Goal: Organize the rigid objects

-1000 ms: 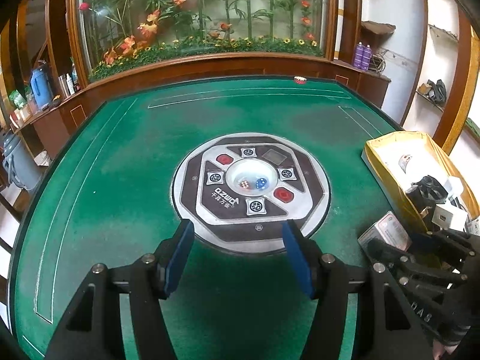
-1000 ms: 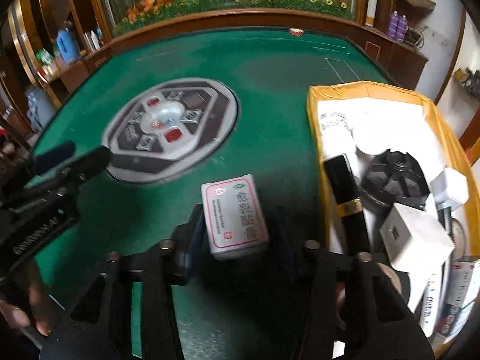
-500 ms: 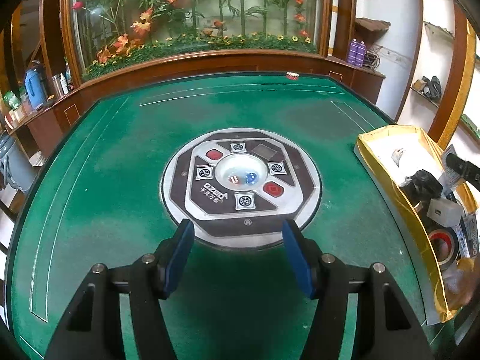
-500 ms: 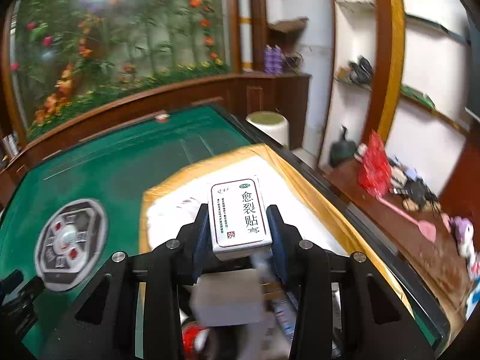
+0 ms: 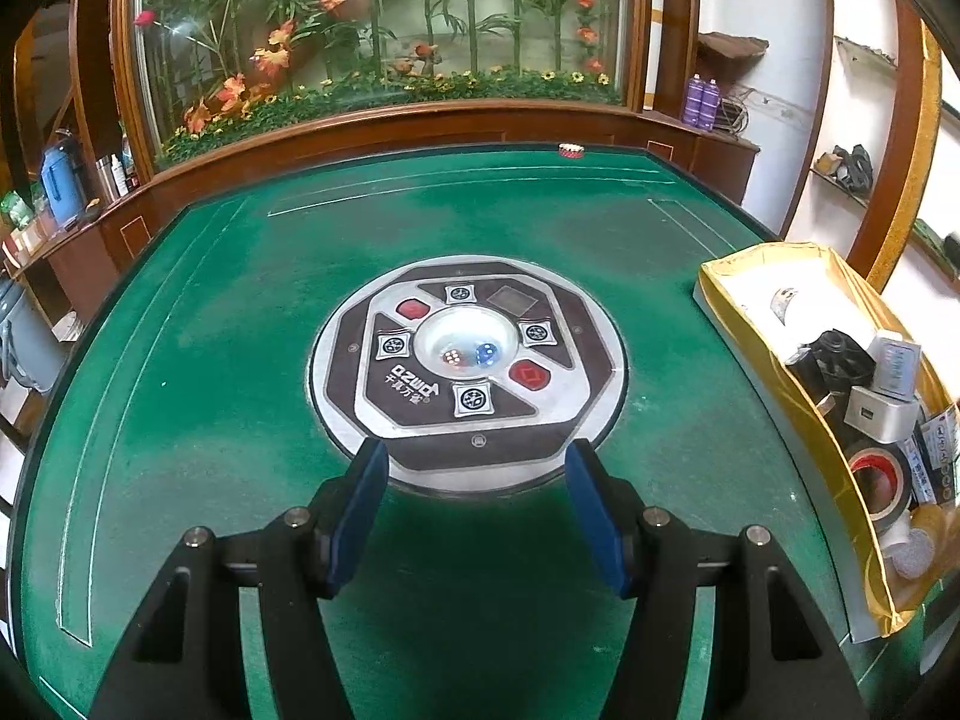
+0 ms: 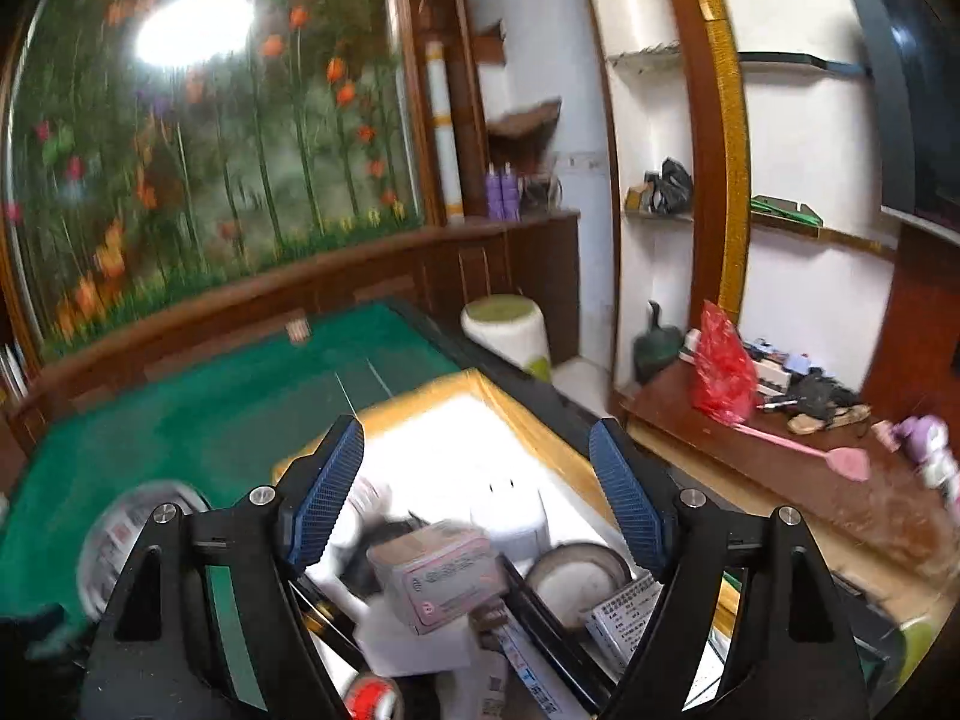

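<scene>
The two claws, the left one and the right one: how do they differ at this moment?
The left claw hangs over bare green felt near the table's round centre panel, while the right claw is above the yellow box of odds and ends. The left claw's jaws stand part open and steady; the right claw's are opening, with a pink and white carton lying below them, not pinched. Both have black arms, blue pads and nothing gripped.

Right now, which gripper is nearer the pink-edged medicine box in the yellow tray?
Right. The right gripper, jaws opening, hangs just above the medicine box in the yellow tray; the left gripper is over the table's centre.
</scene>
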`<state>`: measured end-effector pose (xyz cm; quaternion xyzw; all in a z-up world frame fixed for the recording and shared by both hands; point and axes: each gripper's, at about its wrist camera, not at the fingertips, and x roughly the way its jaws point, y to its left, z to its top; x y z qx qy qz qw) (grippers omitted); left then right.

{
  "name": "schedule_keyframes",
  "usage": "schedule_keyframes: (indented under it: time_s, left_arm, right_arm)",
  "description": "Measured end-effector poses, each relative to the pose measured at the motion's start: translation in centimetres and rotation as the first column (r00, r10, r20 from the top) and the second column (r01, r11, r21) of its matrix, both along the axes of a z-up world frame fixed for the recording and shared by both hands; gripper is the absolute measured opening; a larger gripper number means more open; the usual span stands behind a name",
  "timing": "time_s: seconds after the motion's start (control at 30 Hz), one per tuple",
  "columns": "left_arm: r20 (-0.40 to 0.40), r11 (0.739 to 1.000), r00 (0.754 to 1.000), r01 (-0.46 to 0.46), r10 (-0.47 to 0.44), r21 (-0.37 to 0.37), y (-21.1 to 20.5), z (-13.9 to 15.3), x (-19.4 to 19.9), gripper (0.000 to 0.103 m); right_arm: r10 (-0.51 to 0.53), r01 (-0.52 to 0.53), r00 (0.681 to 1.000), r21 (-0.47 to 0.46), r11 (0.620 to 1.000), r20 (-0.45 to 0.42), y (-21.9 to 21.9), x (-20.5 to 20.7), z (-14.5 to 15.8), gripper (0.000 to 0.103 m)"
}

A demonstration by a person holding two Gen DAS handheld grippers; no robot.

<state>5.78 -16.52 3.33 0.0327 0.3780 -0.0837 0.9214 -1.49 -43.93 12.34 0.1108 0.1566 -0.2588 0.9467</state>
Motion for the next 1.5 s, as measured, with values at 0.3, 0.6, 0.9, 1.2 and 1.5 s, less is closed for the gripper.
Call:
schedule_keyframes:
  time_s: [0.3, 0.6, 0.9, 1.2, 1.5]
  left_arm:
    - [0.041, 0.999, 0.998, 0.047, -0.046, -0.026, -0.7, 0.7, -1.0, 0.062]
    - [0.101, 0.994, 0.991, 0.096, -0.091, -0.054, -2.2, 1.5, -3.1, 0.074]
    - [0.134, 0.985, 0.976, 0.173, -0.169, -0.017, -4.4, 1.9, -5.4, 0.079]
    - [0.176, 0.987, 0.972, 0.151, -0.158, 0.054, -5.3, 3.3, -9.3, 0.082]
    - [-0.004, 0.979, 0.984, 0.179, -0.179, 0.101, -6.2, 1.6, -9.5, 0.083]
  right_arm:
    - [0.143, -0.144, 0.987, 0.002, 0.990, 0.079, 3.6, -1.5, -0.6, 0.079]
    - [0.234, -0.234, 0.972, -0.015, 0.972, 0.028, 7.0, -5.8, -3.2, 0.079]
    - [0.207, -0.218, 0.971, -0.092, 0.972, -0.116, 8.0, -10.2, -4.6, 0.079]
    - [0.187, -0.206, 0.971, -0.125, 0.971, -0.147, 7.3, -12.6, -5.0, 0.079]
    - [0.170, -0.185, 0.972, -0.080, 0.980, -0.162, 5.4, -13.8, -6.0, 0.079]
